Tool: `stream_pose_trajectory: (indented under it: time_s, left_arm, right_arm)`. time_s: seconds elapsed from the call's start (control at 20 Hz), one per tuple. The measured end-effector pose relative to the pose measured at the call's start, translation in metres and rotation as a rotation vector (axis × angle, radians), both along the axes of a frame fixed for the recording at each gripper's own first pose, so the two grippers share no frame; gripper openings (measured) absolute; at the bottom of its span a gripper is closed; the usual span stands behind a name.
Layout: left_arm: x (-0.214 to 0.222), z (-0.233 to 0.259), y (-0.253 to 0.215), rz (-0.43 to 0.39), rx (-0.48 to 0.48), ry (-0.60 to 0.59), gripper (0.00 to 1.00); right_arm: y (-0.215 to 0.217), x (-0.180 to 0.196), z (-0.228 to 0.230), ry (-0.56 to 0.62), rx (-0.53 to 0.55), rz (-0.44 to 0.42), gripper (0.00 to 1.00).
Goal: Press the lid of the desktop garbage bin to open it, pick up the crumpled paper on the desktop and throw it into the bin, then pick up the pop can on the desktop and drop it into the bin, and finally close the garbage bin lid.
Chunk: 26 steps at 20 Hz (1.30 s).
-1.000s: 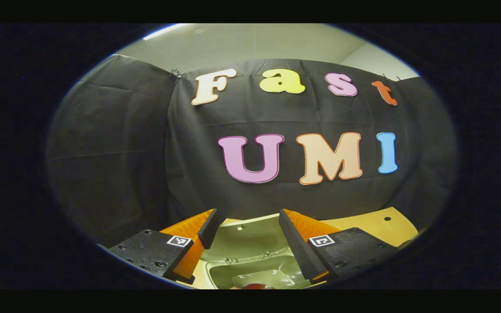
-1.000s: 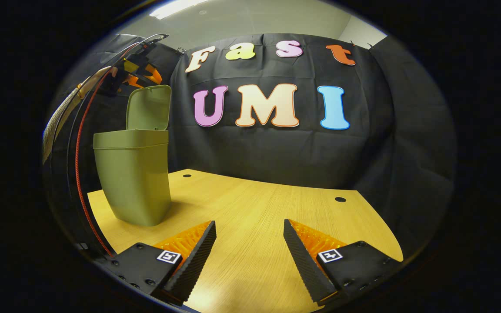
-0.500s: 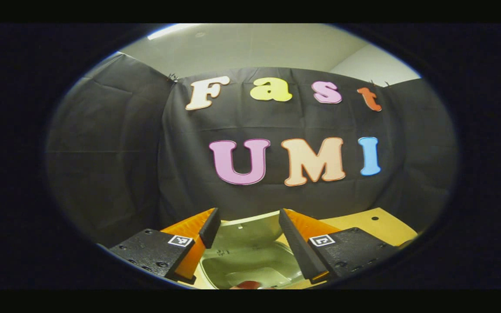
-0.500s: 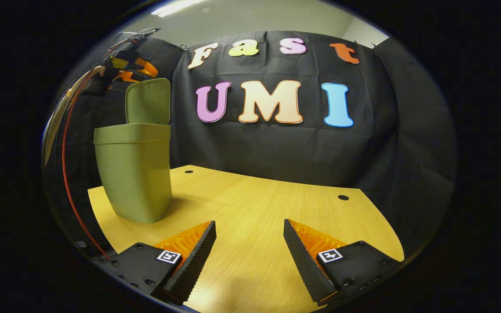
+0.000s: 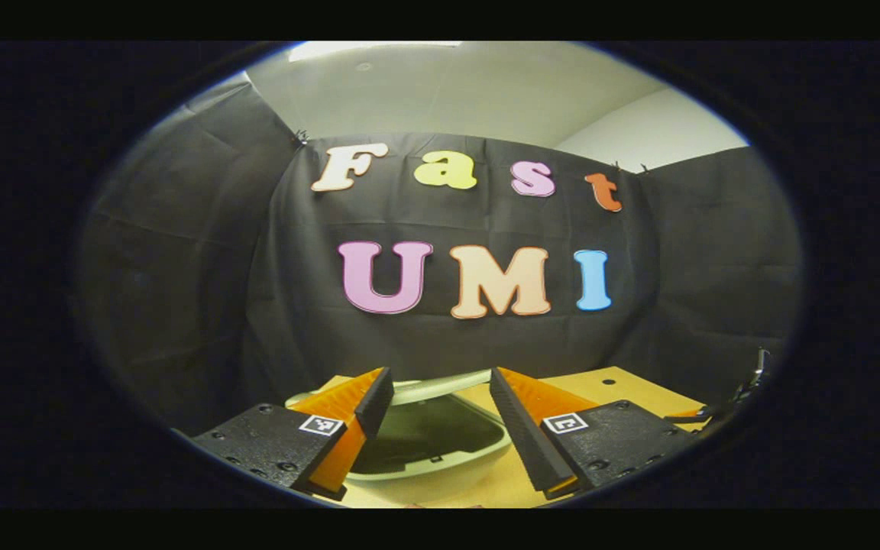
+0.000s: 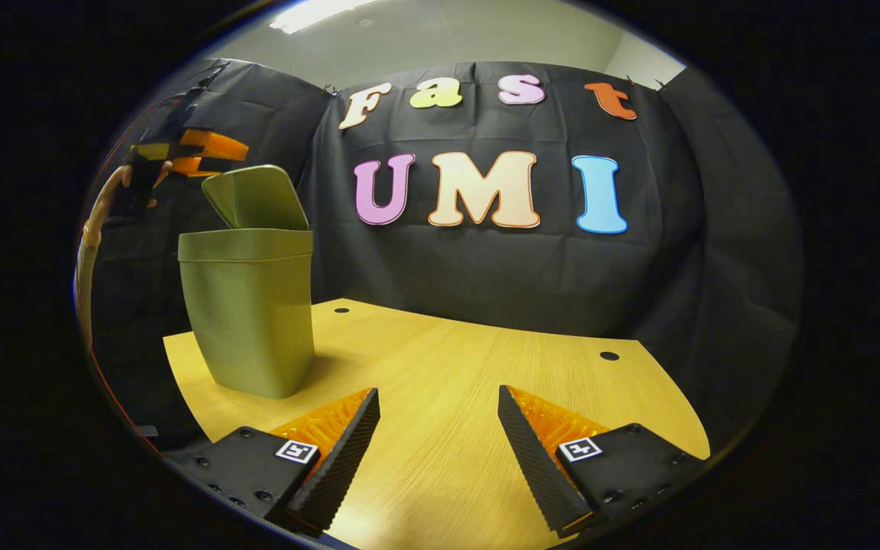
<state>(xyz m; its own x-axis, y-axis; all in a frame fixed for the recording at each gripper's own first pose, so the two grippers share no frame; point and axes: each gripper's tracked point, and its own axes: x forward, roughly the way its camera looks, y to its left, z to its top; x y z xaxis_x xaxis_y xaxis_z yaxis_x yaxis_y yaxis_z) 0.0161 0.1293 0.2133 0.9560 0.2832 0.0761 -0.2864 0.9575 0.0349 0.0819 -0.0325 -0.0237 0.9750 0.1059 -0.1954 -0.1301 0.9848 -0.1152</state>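
Note:
The green bin (image 6: pixel 253 321) stands at the table's left side in the right gripper view. Its lid (image 6: pixel 257 200) hangs half lowered, tilted over the opening. My left gripper (image 6: pixel 195 149), held by a hand, hovers just above and left of the lid's raised edge; whether it touches is unclear. In the left gripper view my left gripper (image 5: pixel 440 373) is open, and the lid's shadowed underside (image 5: pixel 425 431) lies between and below its fingers. My right gripper (image 6: pixel 438 391) is open over the bare tabletop with nothing between its fingers.
The wooden table (image 6: pixel 486 367) stretches right of the bin, with small round holes near its back edge. Black cloth walls close in behind and on both sides. Part of the right gripper (image 5: pixel 723 411) peeks in at the far right of the left gripper view.
The lid has swung from upright to half lowered, hiding the bin's inside from the left gripper view. My left gripper has dropped lower, toward the lid's left. The right gripper barely moved.

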Motion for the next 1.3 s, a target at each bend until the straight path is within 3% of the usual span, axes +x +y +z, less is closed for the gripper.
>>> stream_pose_trajectory:
  time_s: [0.2,0.55,0.6,0.75,0.8,0.85,0.9,0.95,1.3]
  left_arm:
    - [-0.001,-0.039,-0.005,-0.001,-0.003,0.035,0.82]
    - [0.010,-0.070,0.008,0.079,0.051,0.076,0.82]
    - [0.012,-0.071,0.009,0.082,0.041,0.080,0.78]
    - [0.017,-0.083,0.017,0.108,0.017,0.113,0.84]
    - [0.019,-0.080,0.019,0.114,0.023,0.101,0.90]
    - [0.019,-0.079,0.020,0.116,0.019,0.098,0.84]
    - [0.018,-0.081,0.020,0.121,0.010,0.092,0.91]
    - [0.019,-0.080,0.020,0.122,0.011,0.078,0.84]
    - [0.022,-0.081,0.022,0.179,0.110,0.042,0.86]
  right_arm:
    - [0.002,0.000,-0.003,0.007,-0.006,0.003,0.98]
    - [0.007,-0.002,0.002,-0.004,-0.012,0.016,0.96]
    - [0.008,-0.002,0.001,-0.002,-0.016,0.018,0.98]
    - [0.005,-0.003,-0.002,0.009,-0.018,0.014,0.98]
    - [0.006,-0.003,-0.001,0.008,-0.016,0.014,0.96]
    - [0.006,-0.003,-0.001,0.006,-0.013,0.016,0.96]
    - [0.007,-0.004,0.000,0.006,-0.010,0.019,0.96]
    - [0.007,-0.003,0.000,0.008,-0.008,0.022,0.98]
    - [0.010,-0.009,0.002,0.003,-0.011,0.033,0.98]
